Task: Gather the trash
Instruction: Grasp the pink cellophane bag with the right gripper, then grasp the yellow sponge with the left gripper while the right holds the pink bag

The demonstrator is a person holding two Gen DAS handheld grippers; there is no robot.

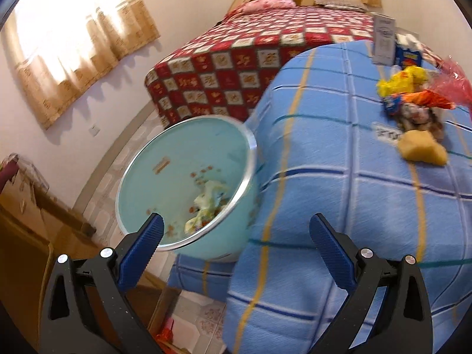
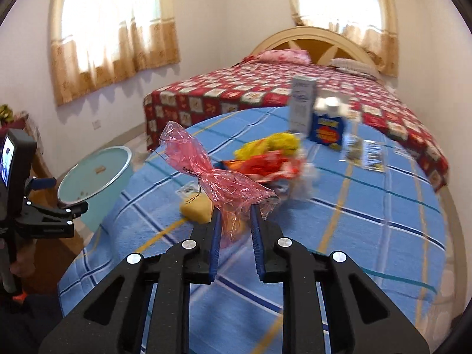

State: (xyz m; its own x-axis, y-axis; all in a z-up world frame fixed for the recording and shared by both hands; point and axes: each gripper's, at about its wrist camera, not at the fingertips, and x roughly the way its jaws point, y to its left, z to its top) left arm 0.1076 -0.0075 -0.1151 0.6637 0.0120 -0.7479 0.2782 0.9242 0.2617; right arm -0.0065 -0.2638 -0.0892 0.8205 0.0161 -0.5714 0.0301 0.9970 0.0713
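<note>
My right gripper (image 2: 236, 211) is shut on a pink clear plastic wrapper (image 2: 206, 174), held above the blue checked table (image 2: 368, 224); the wrapper also shows in the left wrist view (image 1: 454, 84). A trash pile (image 2: 271, 155) of yellow and orange wrappers lies behind it, with a yellow sponge-like lump (image 2: 197, 208) to its left. My left gripper (image 1: 236, 230) is open and empty, over the rim of a light blue bin (image 1: 188, 185) that holds some trash, beside the table's left edge. The pile (image 1: 413, 97) and lump (image 1: 421, 149) show at its right.
A grey carton (image 2: 302, 104) and a blue box (image 2: 327, 129) stand at the table's far side, with clear packets (image 2: 371, 155) nearby. A bed with a red checked cover (image 2: 265, 88) lies behind. A wooden cabinet (image 1: 26, 230) stands left of the bin.
</note>
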